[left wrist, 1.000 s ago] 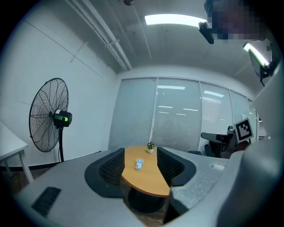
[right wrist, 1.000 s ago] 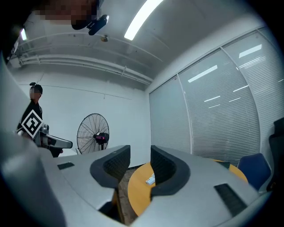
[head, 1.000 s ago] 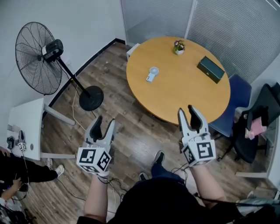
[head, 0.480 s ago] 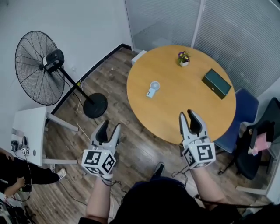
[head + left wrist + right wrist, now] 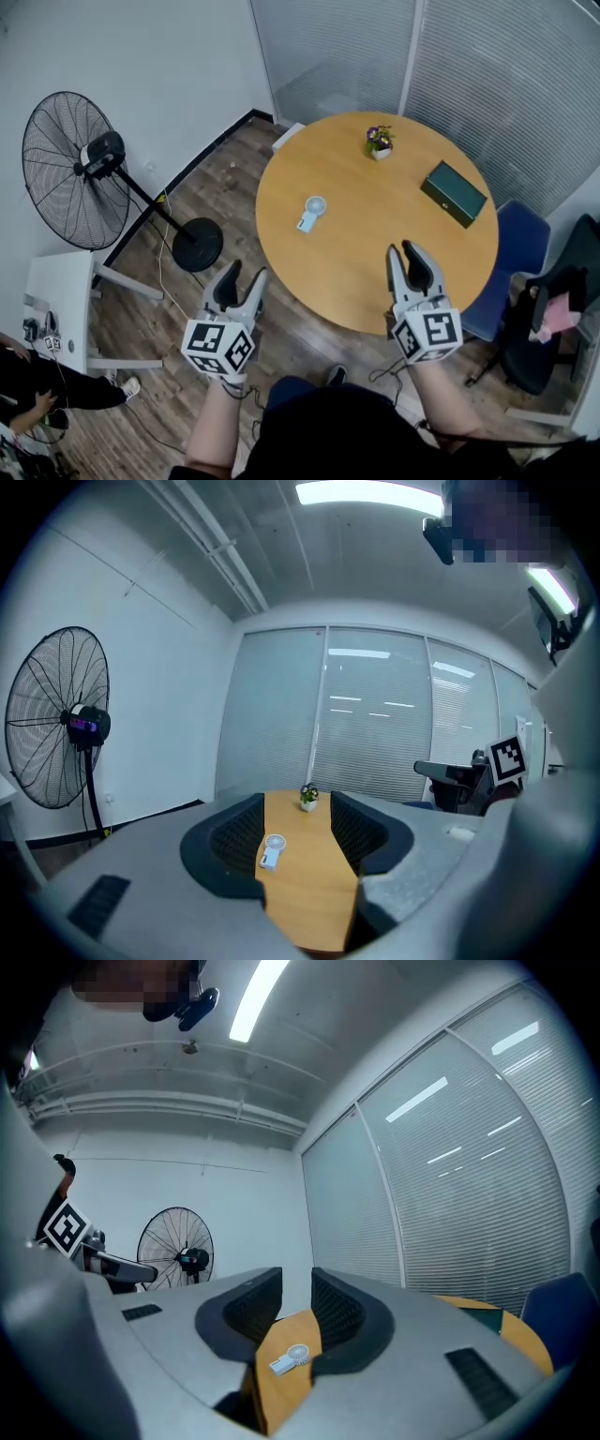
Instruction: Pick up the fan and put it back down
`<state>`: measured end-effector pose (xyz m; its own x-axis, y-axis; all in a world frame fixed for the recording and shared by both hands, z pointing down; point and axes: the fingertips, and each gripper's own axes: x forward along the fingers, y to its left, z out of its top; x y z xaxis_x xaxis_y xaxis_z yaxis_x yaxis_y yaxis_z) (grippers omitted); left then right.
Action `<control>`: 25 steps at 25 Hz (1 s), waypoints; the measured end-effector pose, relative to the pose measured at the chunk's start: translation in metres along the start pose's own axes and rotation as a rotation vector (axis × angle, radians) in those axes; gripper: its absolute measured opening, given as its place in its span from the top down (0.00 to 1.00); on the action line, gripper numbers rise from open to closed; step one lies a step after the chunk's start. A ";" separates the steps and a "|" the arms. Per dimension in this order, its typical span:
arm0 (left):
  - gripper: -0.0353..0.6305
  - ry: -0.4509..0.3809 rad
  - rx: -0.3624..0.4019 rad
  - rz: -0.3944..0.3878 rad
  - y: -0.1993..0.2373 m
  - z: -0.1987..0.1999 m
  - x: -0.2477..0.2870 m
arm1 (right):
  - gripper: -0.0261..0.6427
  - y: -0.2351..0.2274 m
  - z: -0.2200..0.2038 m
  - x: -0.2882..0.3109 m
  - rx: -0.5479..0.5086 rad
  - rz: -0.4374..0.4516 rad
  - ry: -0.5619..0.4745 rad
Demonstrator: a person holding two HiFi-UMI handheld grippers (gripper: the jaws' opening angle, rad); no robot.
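A small white hand fan (image 5: 310,212) lies flat on the round wooden table (image 5: 366,253), left of its middle. My left gripper (image 5: 240,279) hovers open over the floor just short of the table's near-left edge, nothing between its fingers. My right gripper (image 5: 409,255) is held over the table's near edge; its jaws have just been closing, but a gap remains and they hold nothing. The left gripper view frames the small fan (image 5: 273,848) between its own jaws (image 5: 298,832). In the right gripper view the fan (image 5: 290,1360) lies well ahead of those jaws (image 5: 295,1312).
A tall black pedestal fan (image 5: 70,169) stands on the wood floor at left, its round base (image 5: 197,245) near the table. A potted plant (image 5: 379,141) and a dark green box (image 5: 454,193) sit on the table. A blue chair (image 5: 511,248) is right, a white desk (image 5: 56,281) left.
Both grippers have moved forward toward the table, which now lies closer under them. The right gripper's jaws stand narrower than before. The small fan has not moved.
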<state>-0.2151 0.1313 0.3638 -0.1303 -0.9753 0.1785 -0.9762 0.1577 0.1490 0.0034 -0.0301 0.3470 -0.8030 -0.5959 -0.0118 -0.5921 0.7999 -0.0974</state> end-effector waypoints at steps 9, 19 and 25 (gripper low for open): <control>0.62 0.038 0.001 -0.025 0.012 -0.011 0.041 | 0.81 -0.021 -0.016 0.014 0.006 -0.041 0.035; 0.62 0.053 -0.016 -0.145 0.044 0.001 0.149 | 0.81 -0.071 -0.021 0.070 -0.009 -0.195 0.061; 0.62 0.095 -0.012 -0.190 0.080 -0.001 0.210 | 0.81 -0.078 -0.032 0.122 -0.012 -0.242 0.092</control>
<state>-0.3200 -0.0608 0.4145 0.0729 -0.9688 0.2367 -0.9795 -0.0249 0.1999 -0.0511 -0.1628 0.3850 -0.6400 -0.7617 0.1010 -0.7683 0.6357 -0.0744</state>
